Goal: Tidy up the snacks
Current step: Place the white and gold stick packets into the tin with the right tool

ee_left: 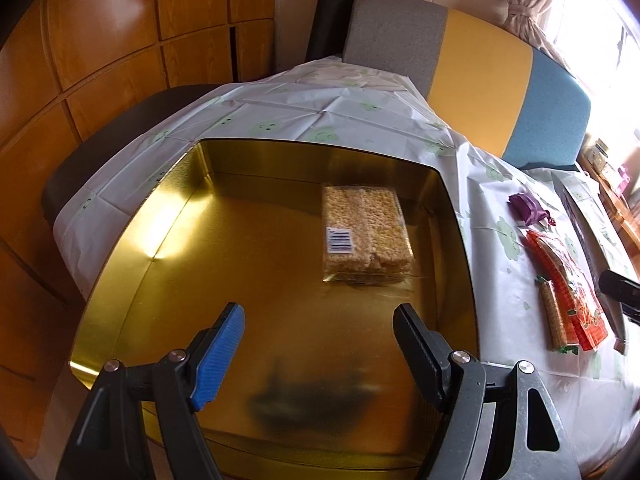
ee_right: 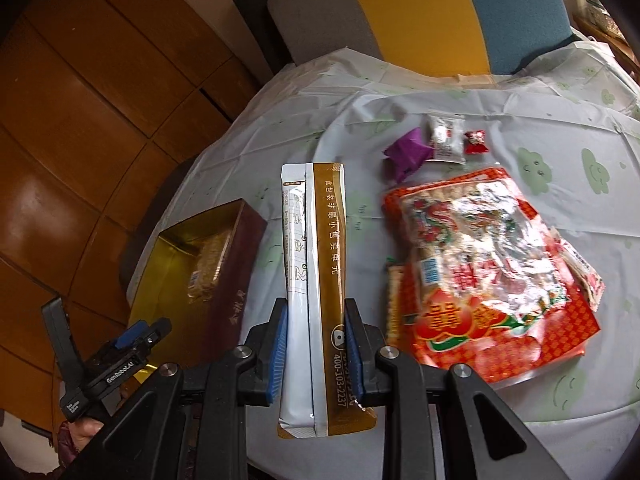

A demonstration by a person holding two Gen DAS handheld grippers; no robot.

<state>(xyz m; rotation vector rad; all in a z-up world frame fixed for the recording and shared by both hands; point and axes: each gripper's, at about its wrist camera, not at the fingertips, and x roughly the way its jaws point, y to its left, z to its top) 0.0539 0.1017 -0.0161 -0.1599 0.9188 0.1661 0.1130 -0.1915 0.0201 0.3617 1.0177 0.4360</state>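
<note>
A gold-lined tin box [ee_left: 132, 264] lies open on the table; it also shows in the right wrist view [ee_right: 176, 248] with dark red outer walls. A clear pack of puffed rice cakes [ee_left: 366, 232] lies inside it. My left gripper [ee_left: 320, 344] is open and empty, hovering over the box's near side. My right gripper [ee_right: 316, 344] is shut on a long gold and white sachet [ee_right: 316, 272] and holds it above the table, right of the box. A large red snack bag [ee_right: 488, 280] lies to the right of it.
A purple wrapped sweet [ee_right: 406, 154], a white sachet [ee_right: 444, 136] and a small red candy [ee_right: 474, 142] lie beyond the red bag. A thin cracker pack [ee_left: 554, 316] lies beside the red bag [ee_left: 576, 292]. A grey, yellow and blue chair back [ee_left: 480, 68] stands behind the table. Wooden cabinets are at left.
</note>
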